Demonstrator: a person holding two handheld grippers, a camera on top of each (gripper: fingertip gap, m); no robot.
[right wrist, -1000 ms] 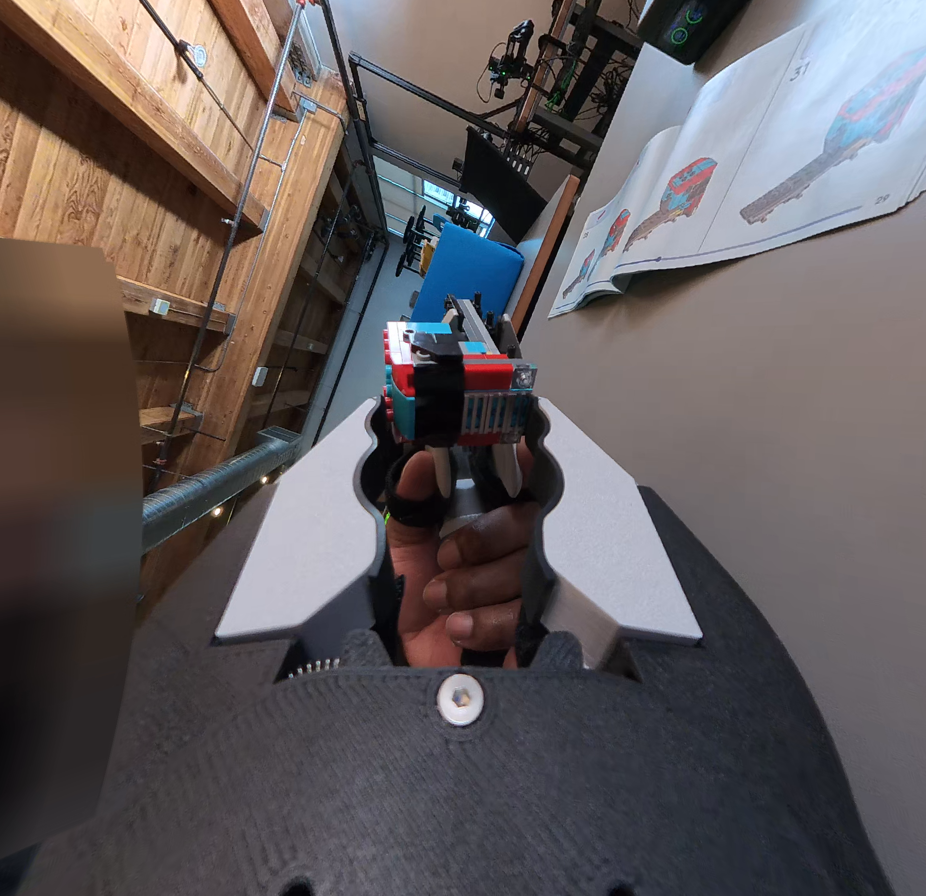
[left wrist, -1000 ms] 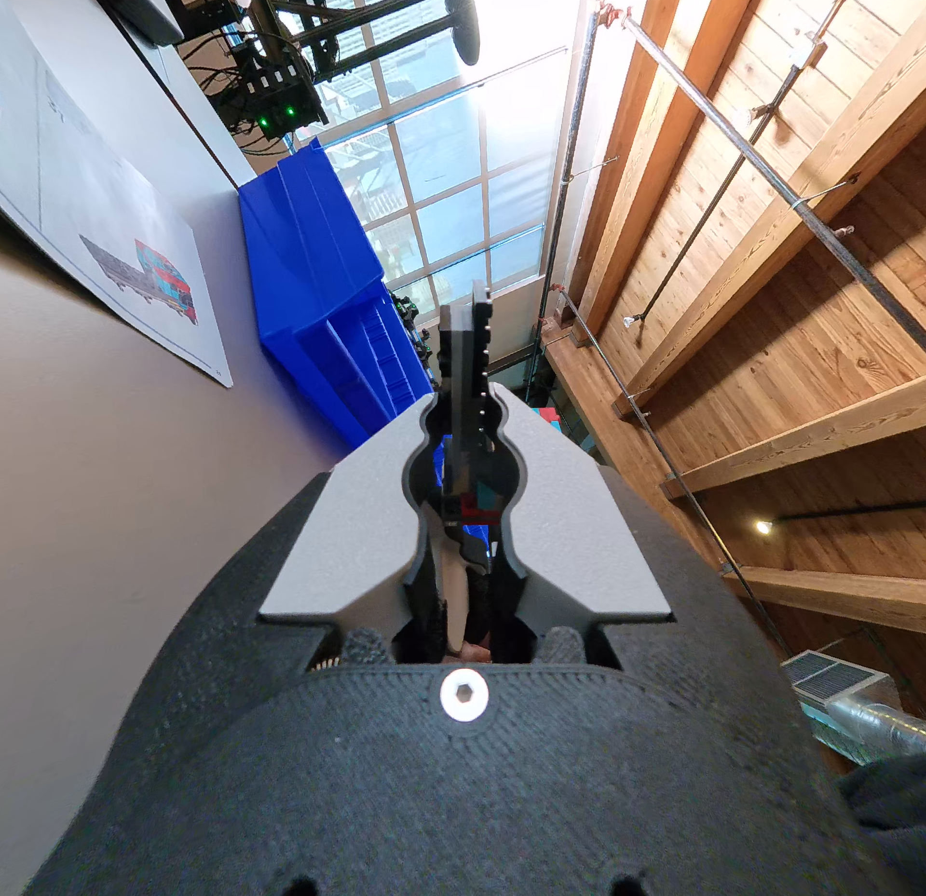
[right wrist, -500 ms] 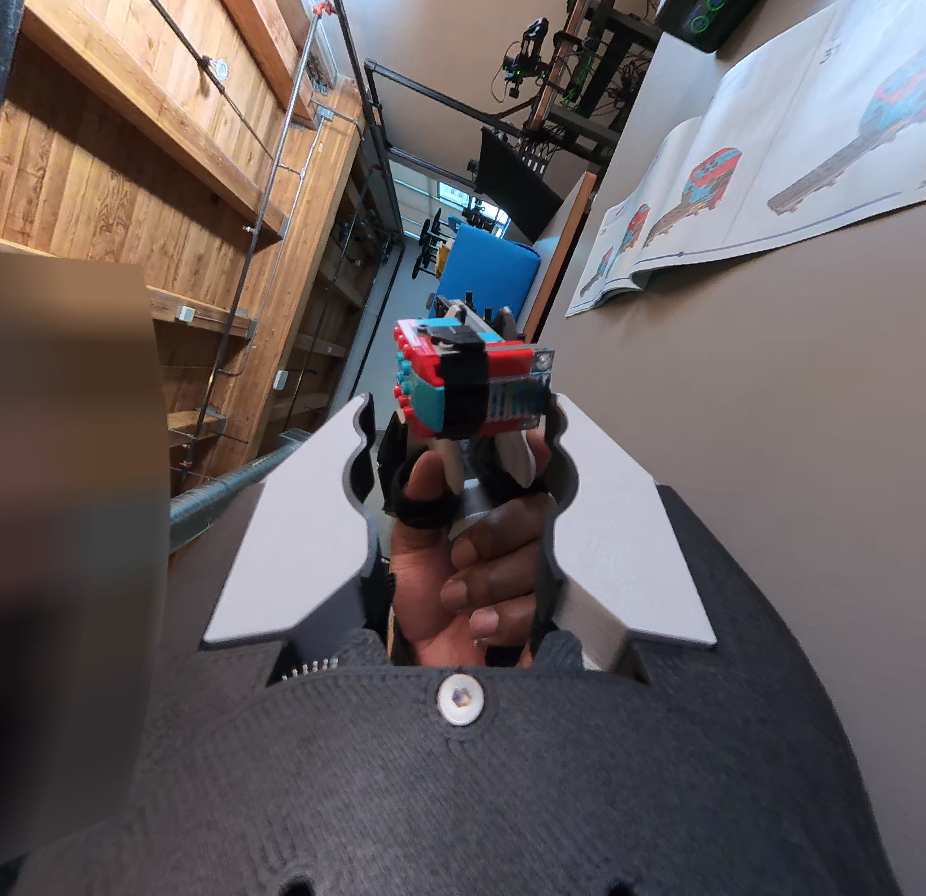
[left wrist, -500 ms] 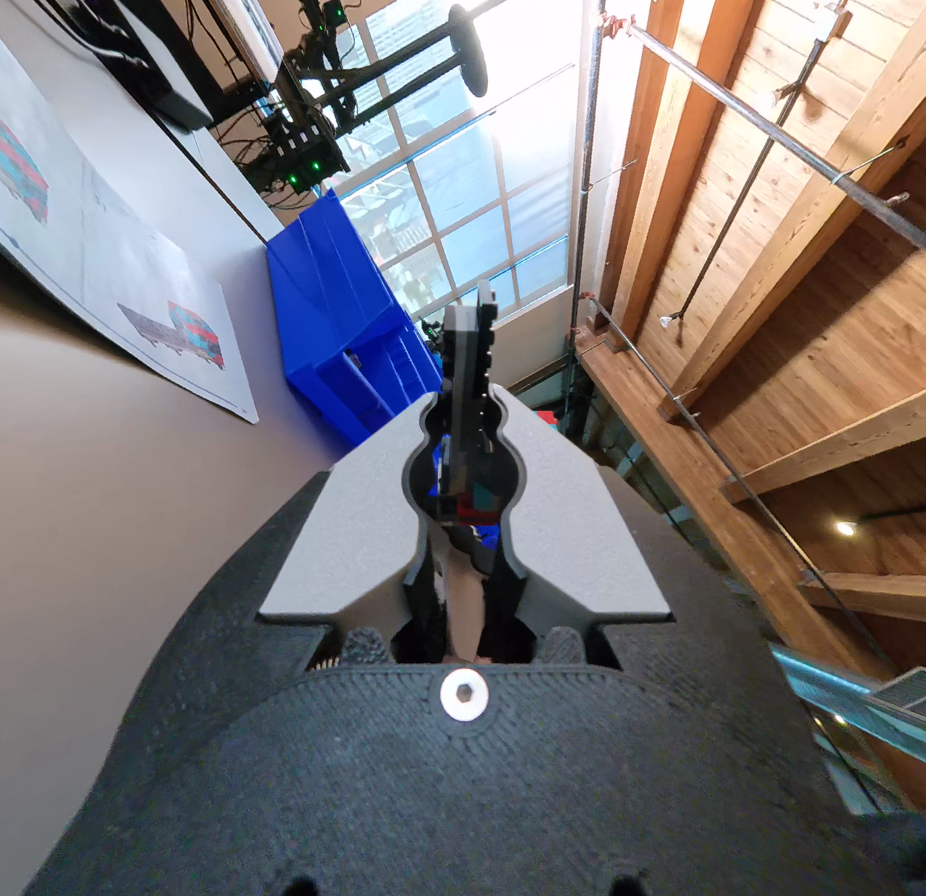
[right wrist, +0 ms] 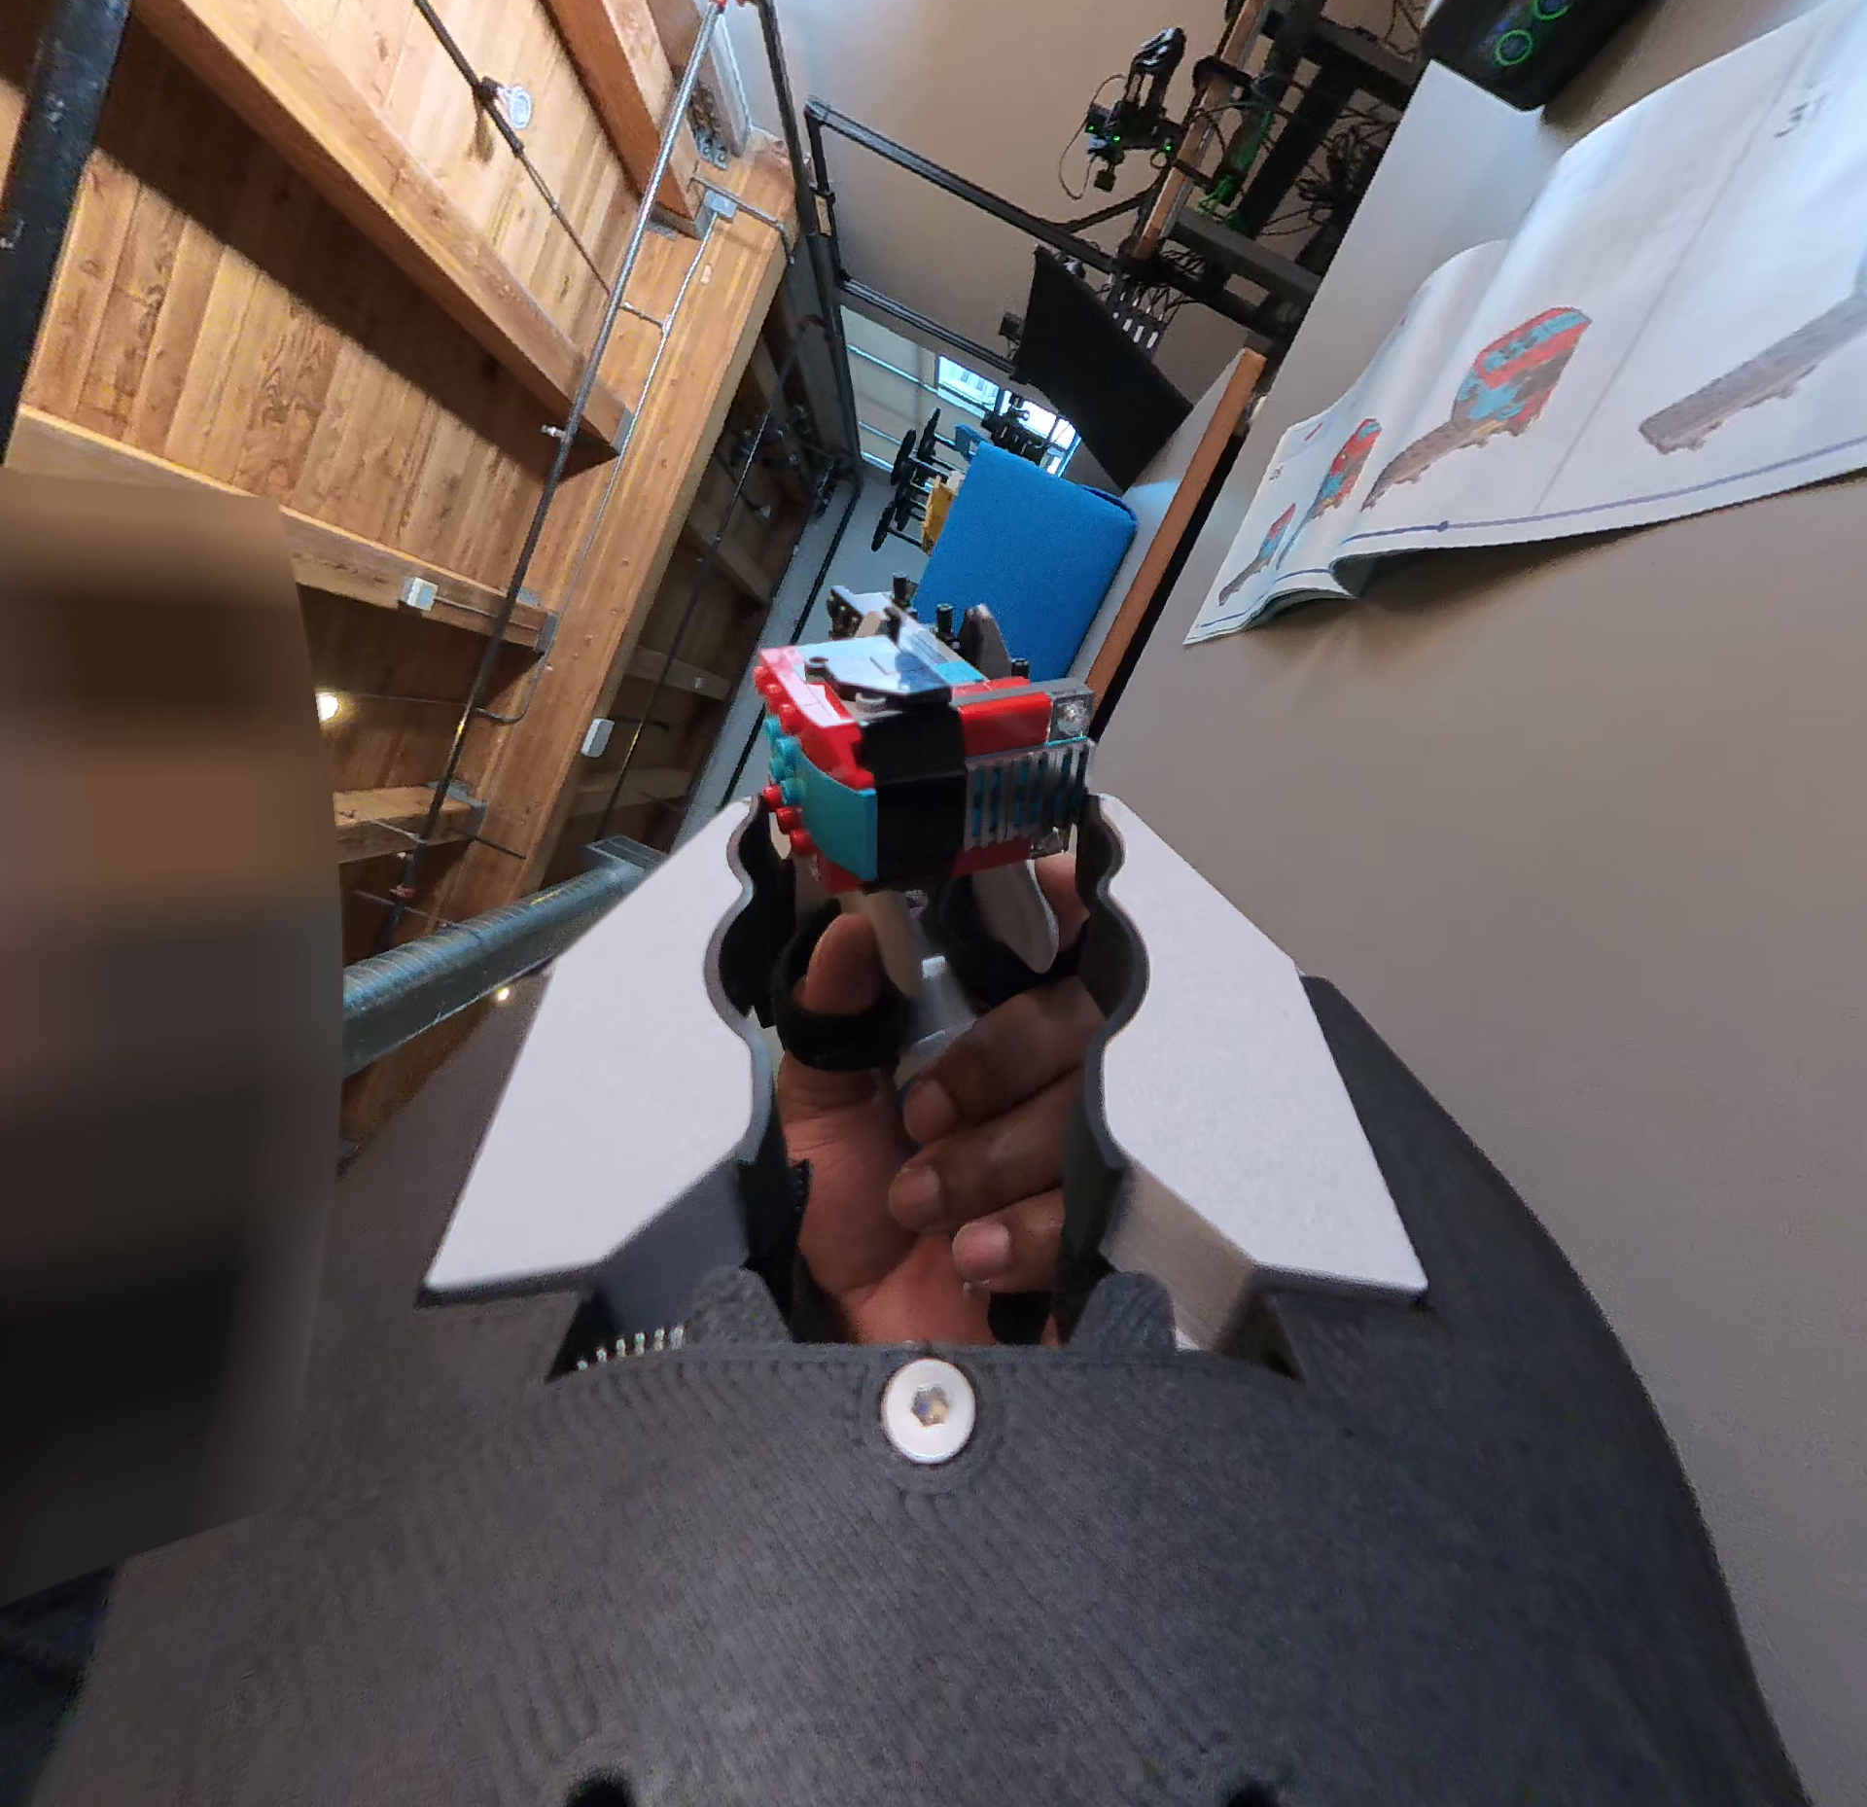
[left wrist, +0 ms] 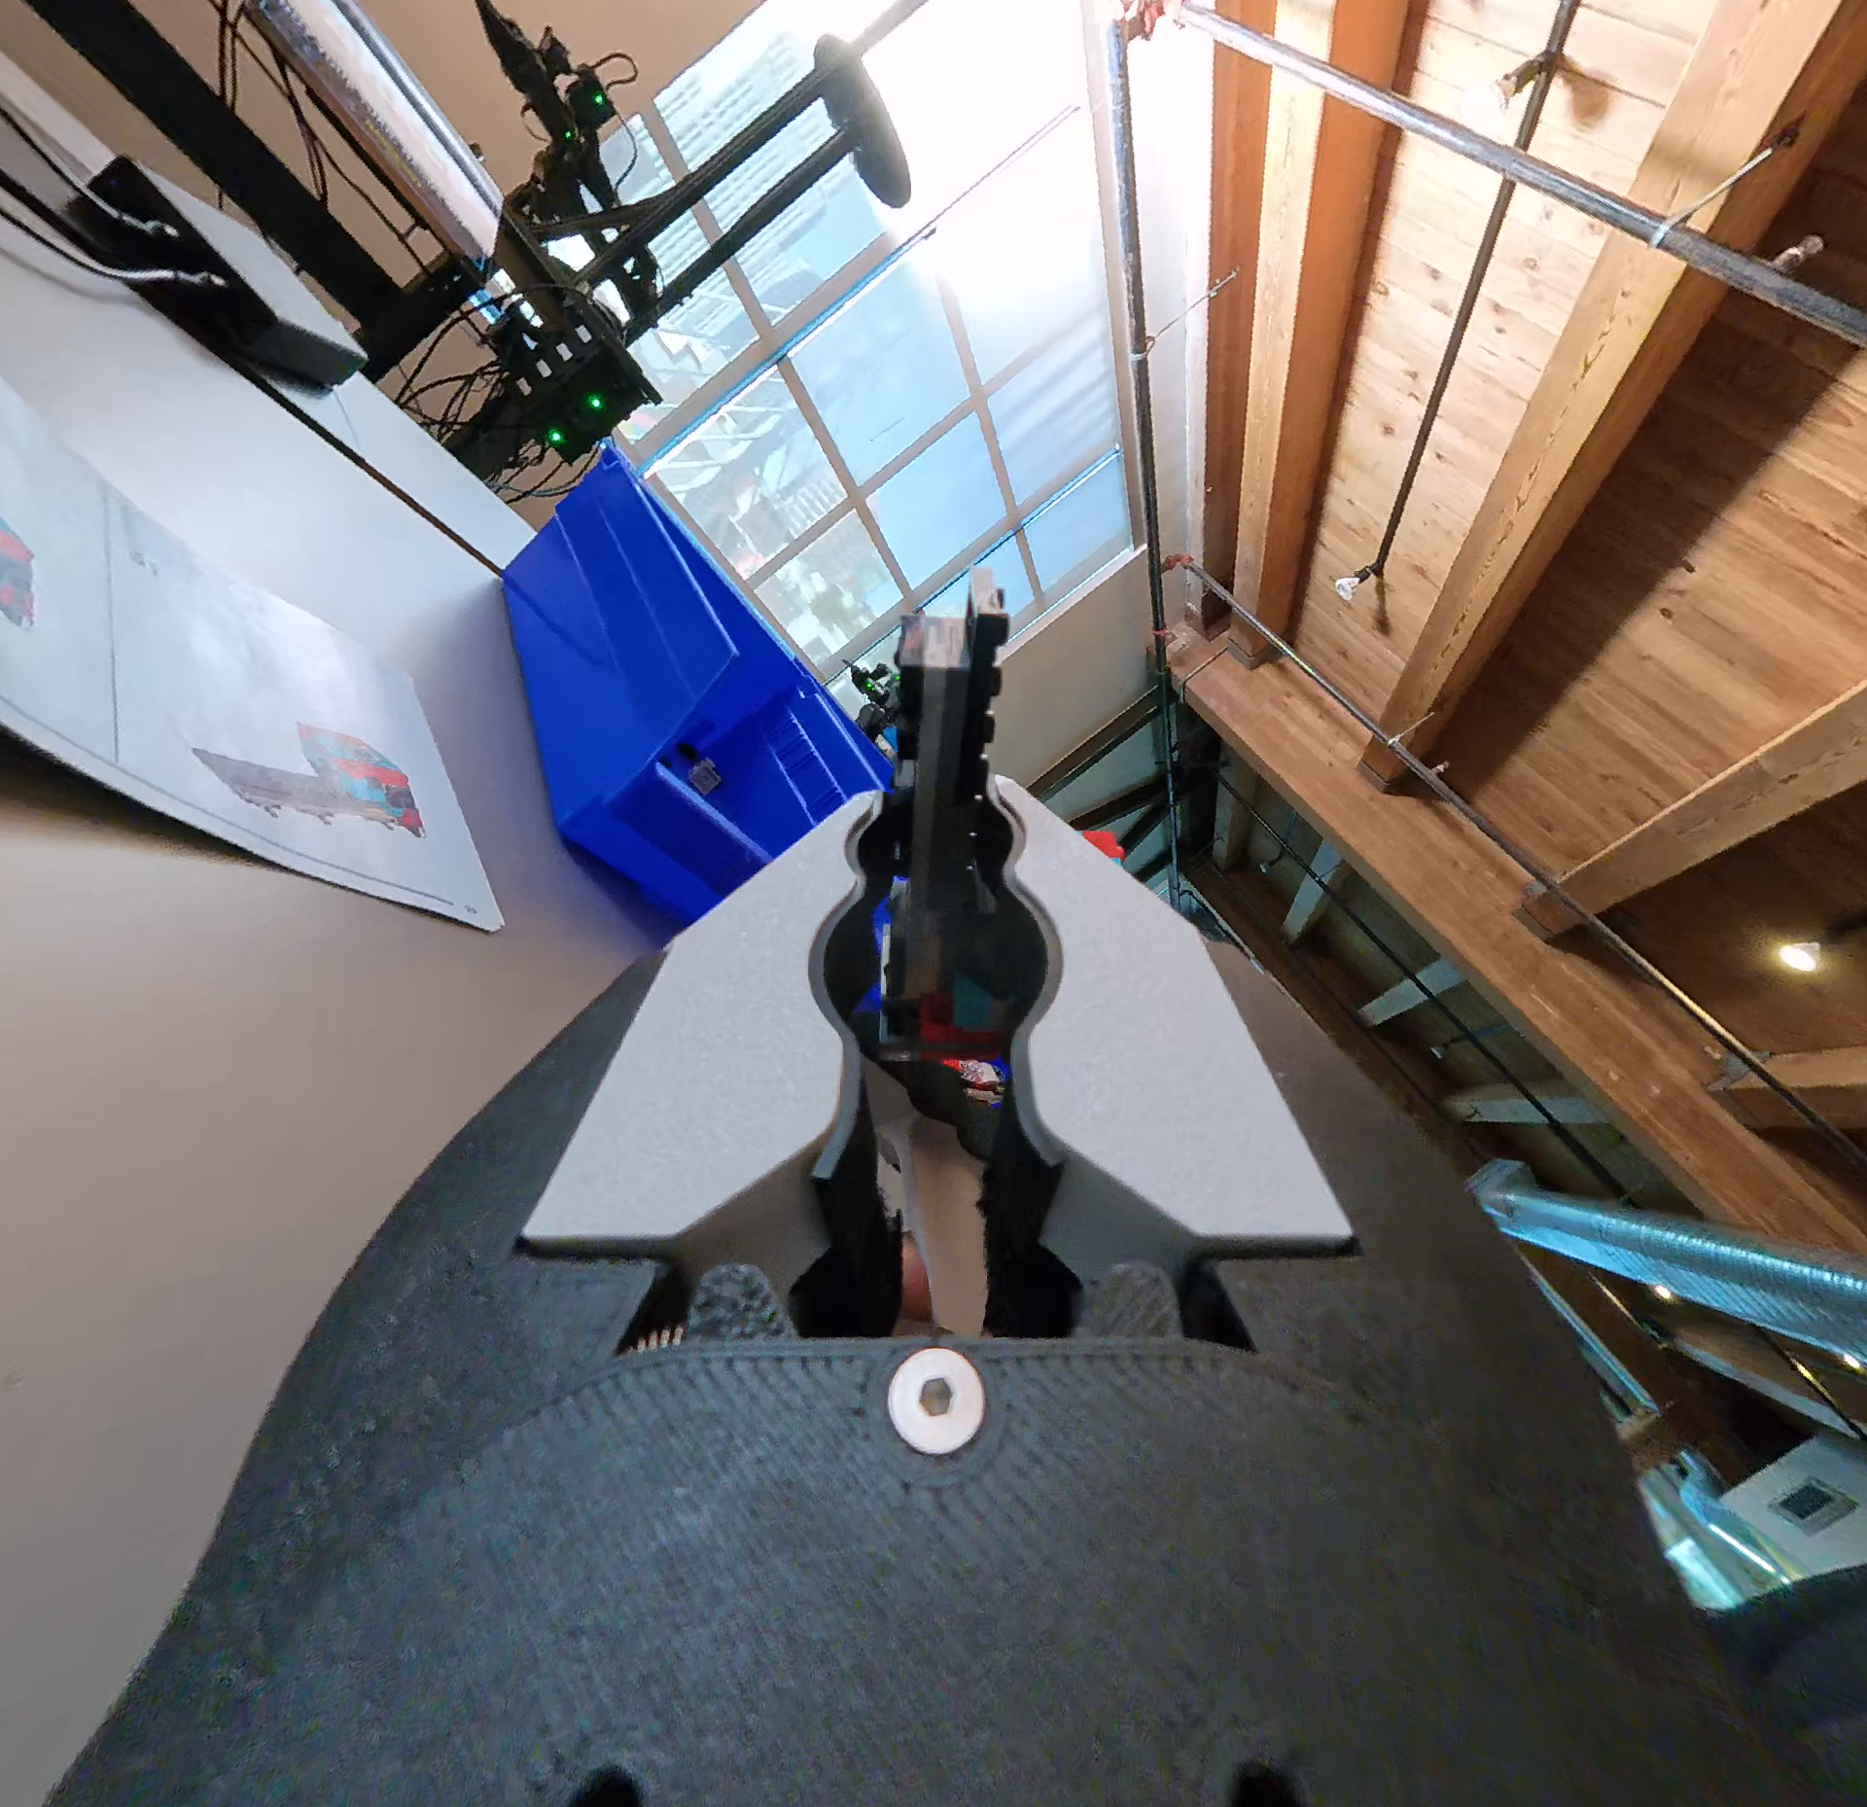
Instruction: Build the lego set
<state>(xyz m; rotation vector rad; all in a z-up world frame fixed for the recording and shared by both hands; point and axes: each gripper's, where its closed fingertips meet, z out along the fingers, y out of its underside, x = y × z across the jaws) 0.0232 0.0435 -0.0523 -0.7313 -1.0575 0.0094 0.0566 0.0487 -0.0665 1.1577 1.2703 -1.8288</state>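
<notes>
The left gripper [left wrist: 935, 839] is clamped on the long dark grey chassis plate [left wrist: 945, 748] of the lego truck, its jaws closed tight on the plate's two faces so that the plate stands edge-on and runs forward past the fingertips; the red and teal cab bricks show low in the gap behind. In the right wrist view the same model is seen from its cab end: the red, teal and black cab [right wrist: 914, 763] with its grey ribbed grille sits just ahead of the right gripper [right wrist: 924, 834], whose jaws stand apart on either side of it, and I cannot tell whether the tips touch the bricks. A hand [right wrist: 940, 1132] working the other tool fills the space between those fingers. The model is held up in the air, well clear of the grey table [right wrist: 1515, 950], where the open instruction booklet [right wrist: 1616, 384] lies and a blue parts bin [left wrist: 657, 708] stands further off. The step in hand looks like turning or inspecting the truck between two grips. To do it well, the left grip should stay firm and square on the plate, since a thin plate can pivot, while the right closes on the cab's flat sides, not the studded edge, before any load shifts across.
</notes>
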